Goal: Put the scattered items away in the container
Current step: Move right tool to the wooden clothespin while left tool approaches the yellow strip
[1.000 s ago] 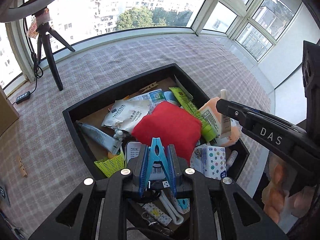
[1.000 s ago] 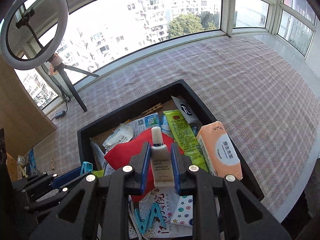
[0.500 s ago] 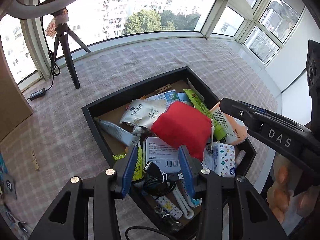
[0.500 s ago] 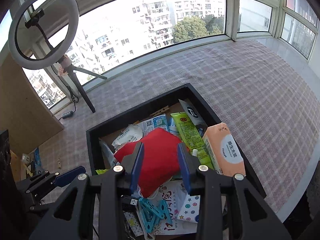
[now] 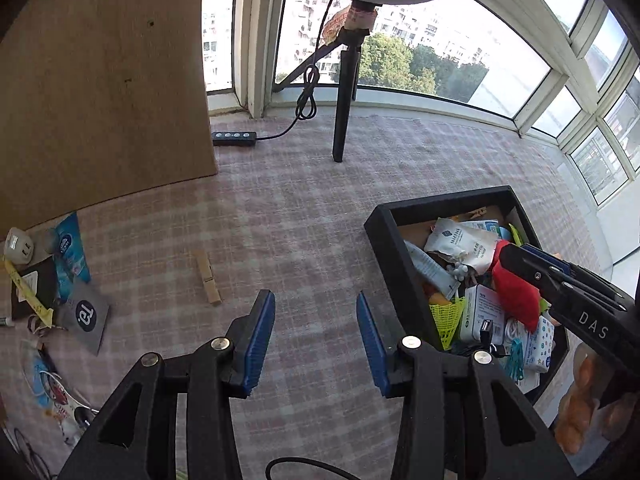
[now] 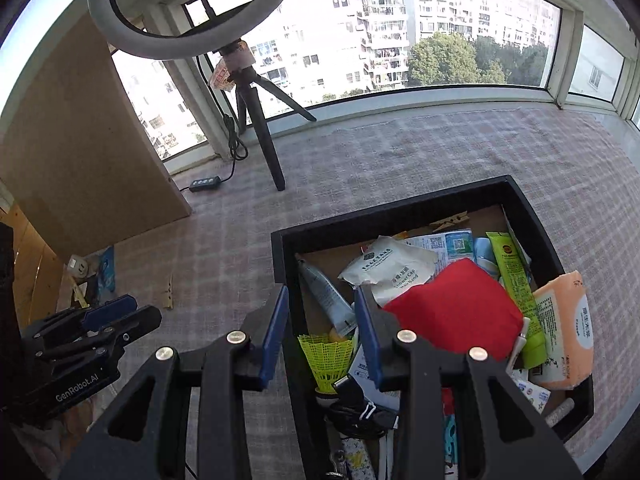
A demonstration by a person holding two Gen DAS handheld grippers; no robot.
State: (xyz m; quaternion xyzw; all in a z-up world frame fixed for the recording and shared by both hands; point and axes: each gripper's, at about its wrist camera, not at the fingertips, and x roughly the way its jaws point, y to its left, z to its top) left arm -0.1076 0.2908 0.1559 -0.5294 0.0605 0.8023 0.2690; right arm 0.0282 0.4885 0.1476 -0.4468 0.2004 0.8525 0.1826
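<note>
The black tray (image 6: 280, 256) is heaped with packets, a red pouch (image 6: 456, 304) and a yellow shuttlecock (image 6: 326, 354). My right gripper (image 6: 320, 312) stands open and empty above the tray's left wall. In the left wrist view the tray (image 5: 384, 240) sits to the right, and my left gripper (image 5: 316, 320) hangs open and empty over the checked cloth beside it. A wooden clothespin (image 5: 207, 277) lies on the cloth ahead-left of it. Farther left lie a grey card (image 5: 86, 314), a blue packet (image 5: 70, 252) and a white plug (image 5: 18, 245).
A ring light on a black tripod (image 5: 344, 92) stands by the window, with its cable and inline switch (image 5: 234, 138) on the cloth. A brown board (image 5: 100, 80) leans at the left. The tray sits close to the cloth's right edge.
Both grippers have opened and swung left. The blue clip and the small tube they held now lie in the tray. The left gripper now hangs over the cloth instead of the tray.
</note>
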